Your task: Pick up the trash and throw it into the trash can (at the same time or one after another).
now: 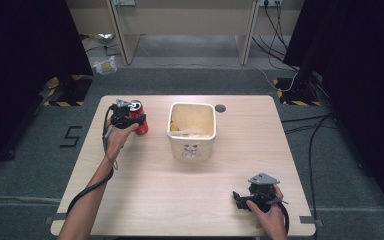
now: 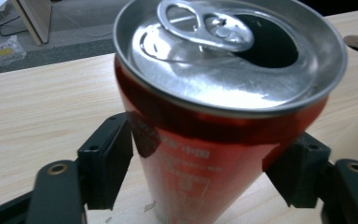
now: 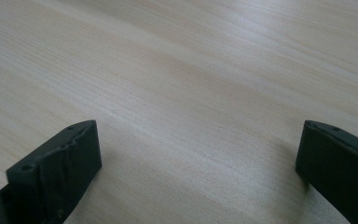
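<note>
At upper left of the high view, the left gripper (image 1: 130,119) straddled a red can (image 1: 140,123), jaws touching both sides, apparently gripping it for lifting. Lower right, the right gripper (image 1: 241,199) rested wide open, empty, waiting.

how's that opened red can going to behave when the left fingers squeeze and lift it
The red can is already opened, so it is probably light and its thin wall may dent. Its glossy side could slip between the left gripper fingers. Tall and narrow, it may tip if nudged.
</note>
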`<state>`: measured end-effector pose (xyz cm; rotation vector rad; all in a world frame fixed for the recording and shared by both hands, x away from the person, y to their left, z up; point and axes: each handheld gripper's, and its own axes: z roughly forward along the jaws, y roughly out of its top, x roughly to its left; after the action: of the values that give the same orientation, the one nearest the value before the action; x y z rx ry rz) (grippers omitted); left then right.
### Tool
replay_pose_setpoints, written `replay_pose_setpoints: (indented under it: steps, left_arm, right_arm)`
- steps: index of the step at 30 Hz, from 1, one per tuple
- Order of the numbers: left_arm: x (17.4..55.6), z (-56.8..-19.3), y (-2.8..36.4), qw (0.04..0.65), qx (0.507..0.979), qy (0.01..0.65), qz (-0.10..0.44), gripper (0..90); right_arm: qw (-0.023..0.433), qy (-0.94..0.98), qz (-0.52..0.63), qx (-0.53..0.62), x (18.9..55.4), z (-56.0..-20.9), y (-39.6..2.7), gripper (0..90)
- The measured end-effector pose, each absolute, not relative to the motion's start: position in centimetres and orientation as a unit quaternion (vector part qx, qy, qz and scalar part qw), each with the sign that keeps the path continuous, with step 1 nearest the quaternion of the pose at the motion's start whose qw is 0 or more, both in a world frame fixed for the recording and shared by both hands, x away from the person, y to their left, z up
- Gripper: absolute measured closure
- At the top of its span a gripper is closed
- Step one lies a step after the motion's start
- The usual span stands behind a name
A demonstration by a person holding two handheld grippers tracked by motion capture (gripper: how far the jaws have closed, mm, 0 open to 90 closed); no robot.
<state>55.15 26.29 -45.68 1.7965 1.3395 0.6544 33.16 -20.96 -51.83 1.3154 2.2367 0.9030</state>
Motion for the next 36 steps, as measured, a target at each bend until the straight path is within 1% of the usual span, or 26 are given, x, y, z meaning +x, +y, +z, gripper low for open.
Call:
replay_pose_setpoints:
  steps: [2,10,21,36]
  left_arm:
    - [55.1,-45.7,26.2,0.389,0.709,0.527,0.262,33.1]
    - [54.3,-45.0,26.1,0.388,0.713,0.520,0.268,33.8]
    - [53.3,-43.8,26.6,0.400,0.719,0.515,0.242,34.0]
    - [51.3,-40.9,26.2,0.422,0.737,0.481,0.219,33.9]
  right_arm:
    - [0.196,0.798,0.322,0.469,33.2,-51.8,-21.0,0.3]
    - [0.196,0.798,0.322,0.469,33.2,-51.8,-21.0,0.2]
    - [0.196,0.799,0.322,0.468,33.2,-51.8,-21.0,0.2]
    - [0.196,0.798,0.322,0.469,33.2,-51.8,-21.0,0.2]
